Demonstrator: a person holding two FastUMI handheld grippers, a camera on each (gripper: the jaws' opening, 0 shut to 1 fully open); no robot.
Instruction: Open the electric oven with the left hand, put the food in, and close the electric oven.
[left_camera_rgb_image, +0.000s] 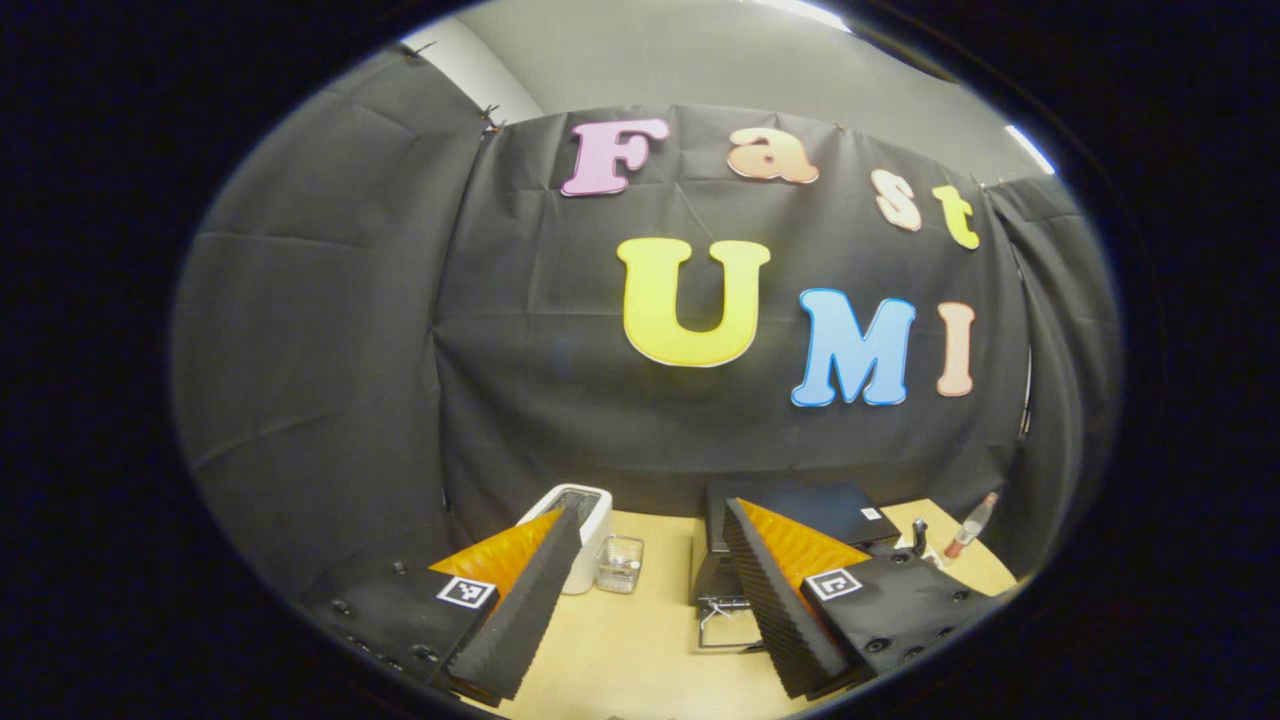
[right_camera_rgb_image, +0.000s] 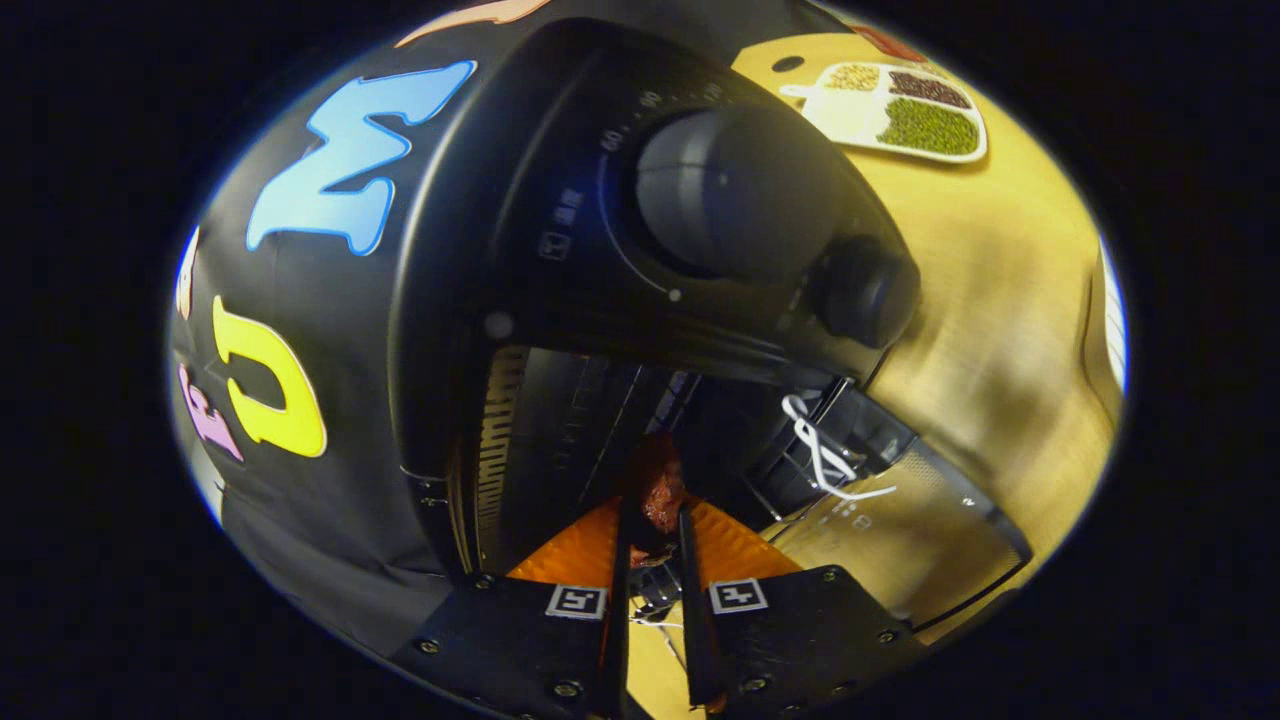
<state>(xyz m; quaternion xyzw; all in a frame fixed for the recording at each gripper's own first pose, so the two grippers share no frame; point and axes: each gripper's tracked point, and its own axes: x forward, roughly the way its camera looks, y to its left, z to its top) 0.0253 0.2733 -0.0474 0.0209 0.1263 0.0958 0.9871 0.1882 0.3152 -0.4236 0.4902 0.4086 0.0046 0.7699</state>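
Note:
In the right gripper view, my right gripper (right_camera_rgb_image: 652, 520) is shut on a reddish-brown piece of food (right_camera_rgb_image: 662, 488) and holds it at the mouth of the black electric oven (right_camera_rgb_image: 560, 300). The oven's two dials sit just above the opening, and its door (right_camera_rgb_image: 900, 540) hangs open to the right with a white cord on its handle. In the left gripper view, my left gripper (left_camera_rgb_image: 652, 512) is open and holds nothing, raised well back from the oven (left_camera_rgb_image: 800, 505). The oven's door (left_camera_rgb_image: 725, 625) lies folded down on the wooden table (left_camera_rgb_image: 620, 650).
A white box (left_camera_rgb_image: 592, 525) and a small clear cup (left_camera_rgb_image: 620, 565) stand left of the oven. A bottle (left_camera_rgb_image: 970, 525) stands at the table's far right. A white divided tray of beans (right_camera_rgb_image: 900, 110) lies on the table (right_camera_rgb_image: 1000, 300) beyond the oven.

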